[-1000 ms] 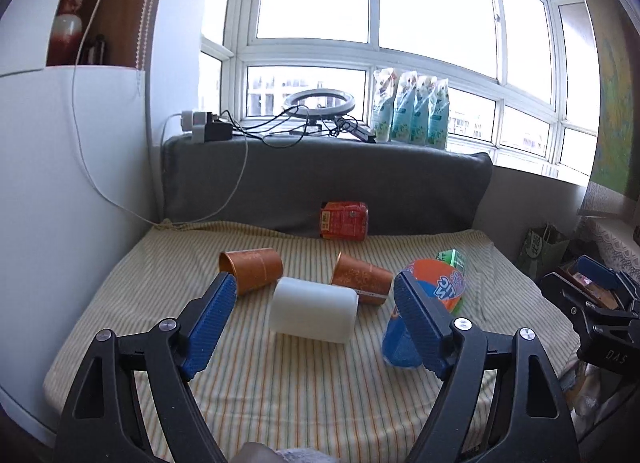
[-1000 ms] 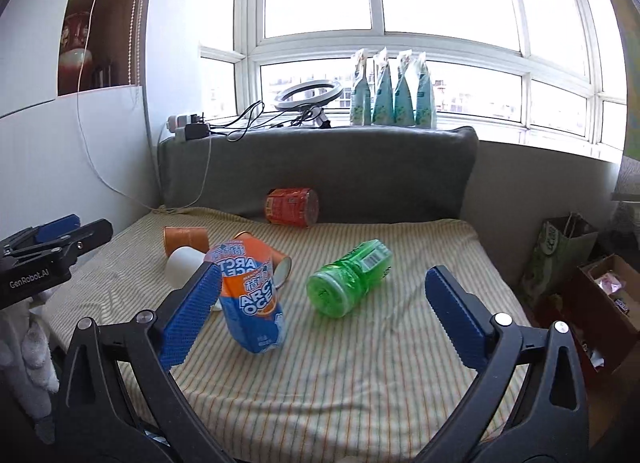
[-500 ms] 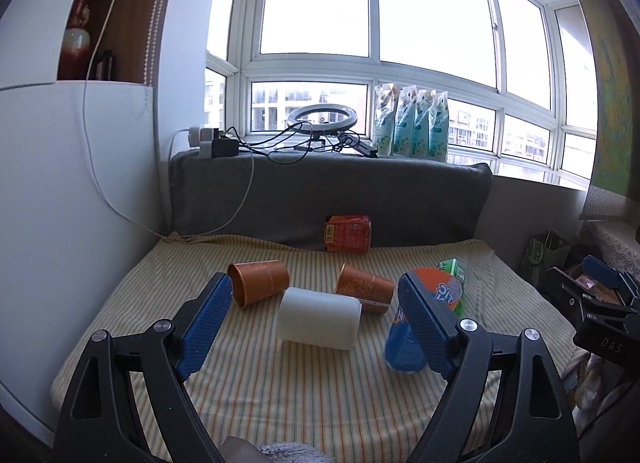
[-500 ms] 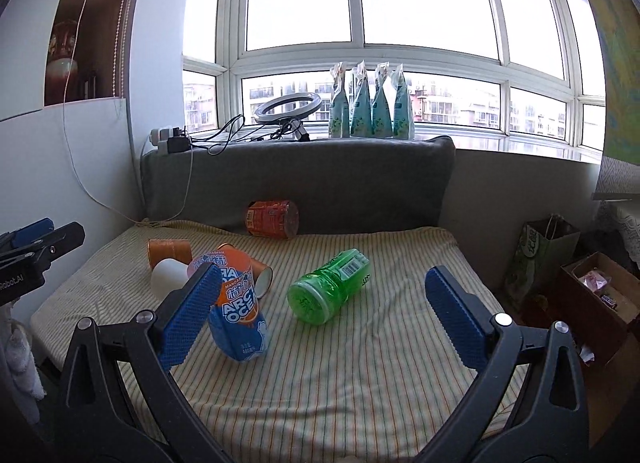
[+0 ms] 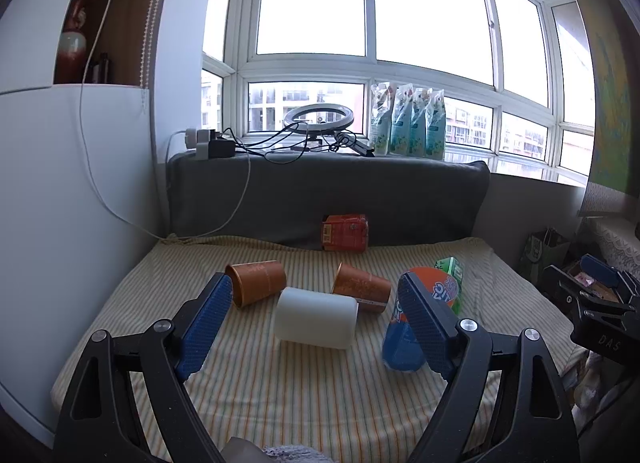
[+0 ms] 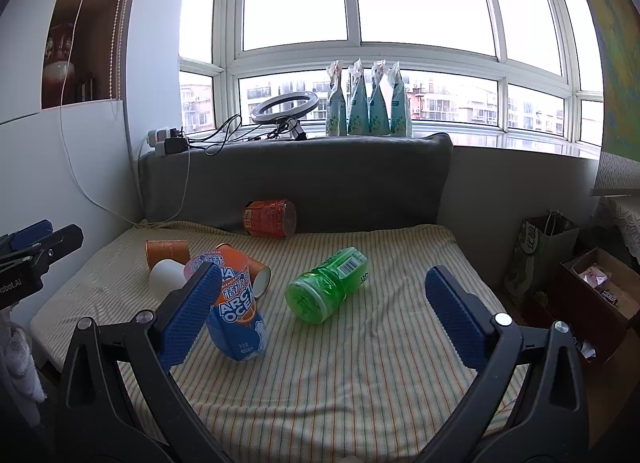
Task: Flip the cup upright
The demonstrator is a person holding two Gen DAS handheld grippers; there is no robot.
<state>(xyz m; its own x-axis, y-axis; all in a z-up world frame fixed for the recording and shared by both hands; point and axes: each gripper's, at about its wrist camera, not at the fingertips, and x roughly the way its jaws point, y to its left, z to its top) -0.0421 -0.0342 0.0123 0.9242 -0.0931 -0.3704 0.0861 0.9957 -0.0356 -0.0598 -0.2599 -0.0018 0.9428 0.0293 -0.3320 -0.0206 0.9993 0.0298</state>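
Several cups lie on their sides on the striped cushion (image 5: 280,395). A white cup (image 5: 316,317) lies between two orange paper cups (image 5: 258,283) (image 5: 362,291). My left gripper (image 5: 316,325) is open, short of the white cup and framing it. In the right wrist view the white cup (image 6: 168,275) and the orange cups (image 6: 166,251) (image 6: 258,275) sit at the left. My right gripper (image 6: 322,317) is open and holds nothing. A blue-and-orange drink cup (image 6: 236,311) stands tilted by its left pad.
A green bottle (image 6: 328,283) lies mid-cushion. A red can (image 6: 270,219) rests against the grey backrest (image 6: 300,179). A white wall (image 5: 60,203) bounds the left side. Bags and a box (image 6: 592,287) stand on the floor to the right.
Both grippers have drawn back and tilted up a little, so more window shows. The cups, bottle and can have stayed where they were. Both grippers remain open.
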